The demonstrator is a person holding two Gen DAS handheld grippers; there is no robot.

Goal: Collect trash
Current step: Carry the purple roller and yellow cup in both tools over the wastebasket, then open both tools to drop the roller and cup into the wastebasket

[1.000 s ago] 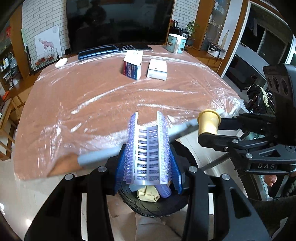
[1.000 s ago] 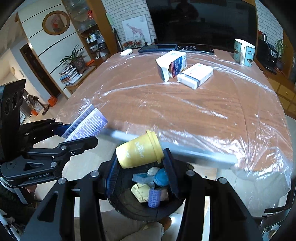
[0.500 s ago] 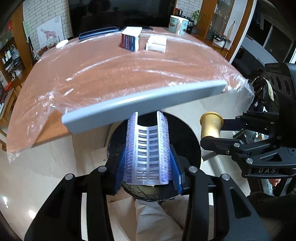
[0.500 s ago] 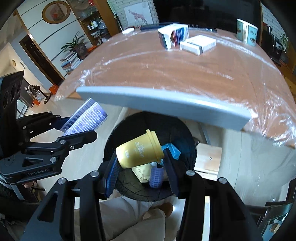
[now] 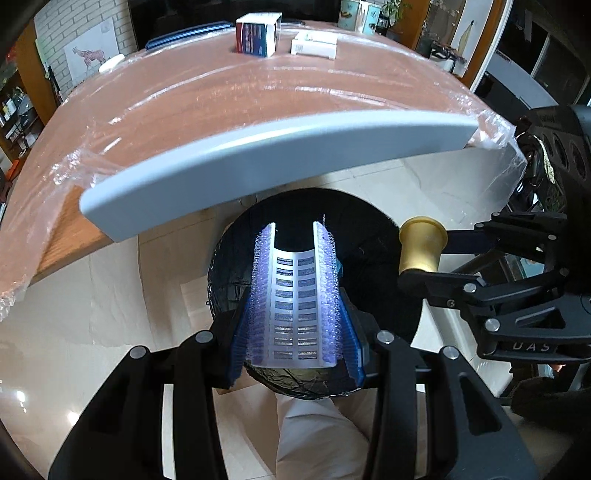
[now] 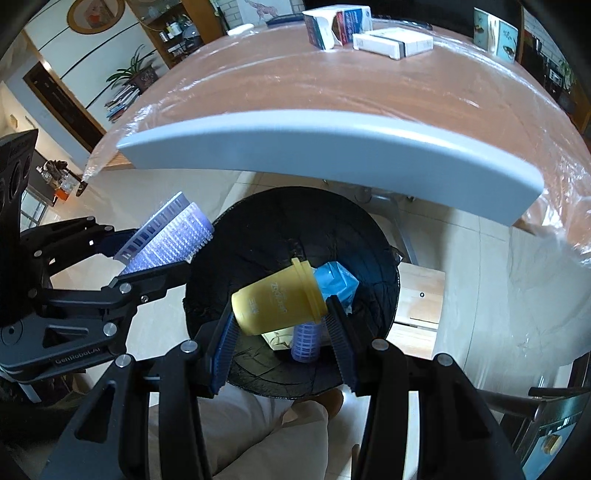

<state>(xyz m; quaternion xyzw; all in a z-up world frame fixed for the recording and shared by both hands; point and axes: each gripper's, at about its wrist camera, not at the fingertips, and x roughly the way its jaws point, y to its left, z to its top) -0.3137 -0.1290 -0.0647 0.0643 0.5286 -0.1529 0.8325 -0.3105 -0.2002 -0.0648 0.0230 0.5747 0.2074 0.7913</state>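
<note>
My left gripper is shut on a purple-bristled curved hair roller piece, held over the black-lined trash bin below the table edge. It also shows in the right wrist view. My right gripper is shut on a yellow plastic cup, tilted on its side over the bin; the cup also shows in the left wrist view. In the bin lie a blue packet, a purple roller and crumpled paper.
The plastic-covered wooden table with a grey front edge hangs over the bin. On it stand a blue-and-white carton, a white box and a mug. The person's legs are below the grippers.
Both grippers have dropped from table height to below the table edge, over the bin. Each still holds its item.
</note>
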